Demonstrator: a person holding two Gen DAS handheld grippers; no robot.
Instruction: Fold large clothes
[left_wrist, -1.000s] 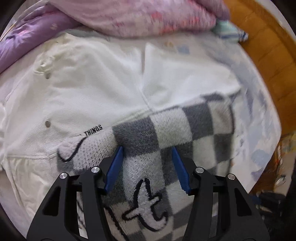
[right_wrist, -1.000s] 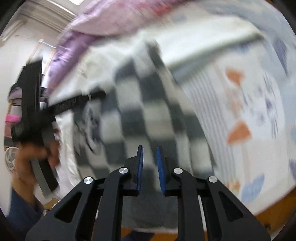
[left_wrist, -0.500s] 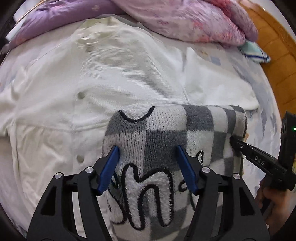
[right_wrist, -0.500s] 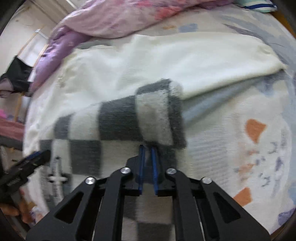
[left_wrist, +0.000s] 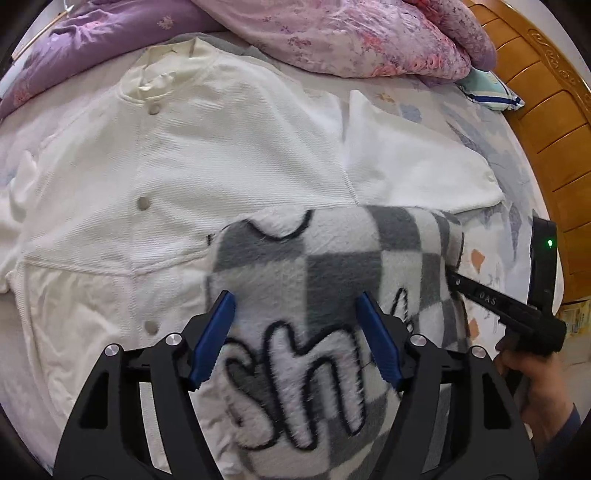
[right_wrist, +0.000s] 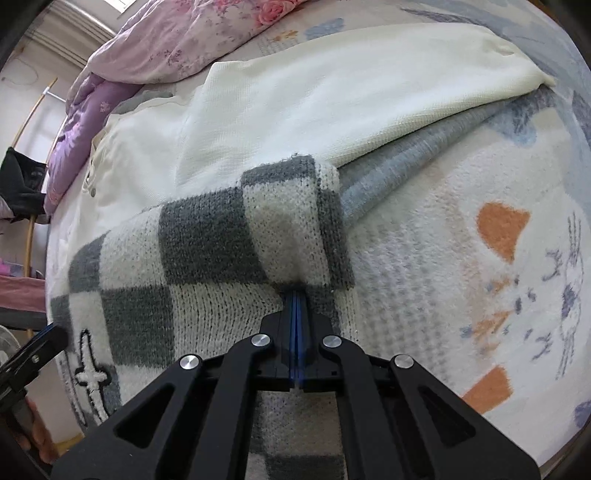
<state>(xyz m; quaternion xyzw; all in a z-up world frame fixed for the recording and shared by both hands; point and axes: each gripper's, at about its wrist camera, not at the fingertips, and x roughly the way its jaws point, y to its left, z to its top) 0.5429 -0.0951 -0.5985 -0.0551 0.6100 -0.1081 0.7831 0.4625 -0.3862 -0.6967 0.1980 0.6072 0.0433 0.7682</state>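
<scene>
A fuzzy grey-and-white checked sweater with black-outlined lettering lies bunched on the bed, partly over a white button-front garment. My left gripper is open, its blue pads on either side of the sweater's lettered part. My right gripper is shut on a fold at the sweater's right edge; it also shows in the left wrist view at the sweater's right side. The white garment spreads beyond the sweater, with a grey-blue knit layer under its edge.
A pink and purple floral quilt is heaped along the far side. The patterned bedsheet lies to the right. A wooden headboard stands at far right, with a small striped cloth by it.
The right gripper's jaws have closed fully onto the sweater's edge fold. The left gripper has drawn back a little, so more of the white garment and quilt shows.
</scene>
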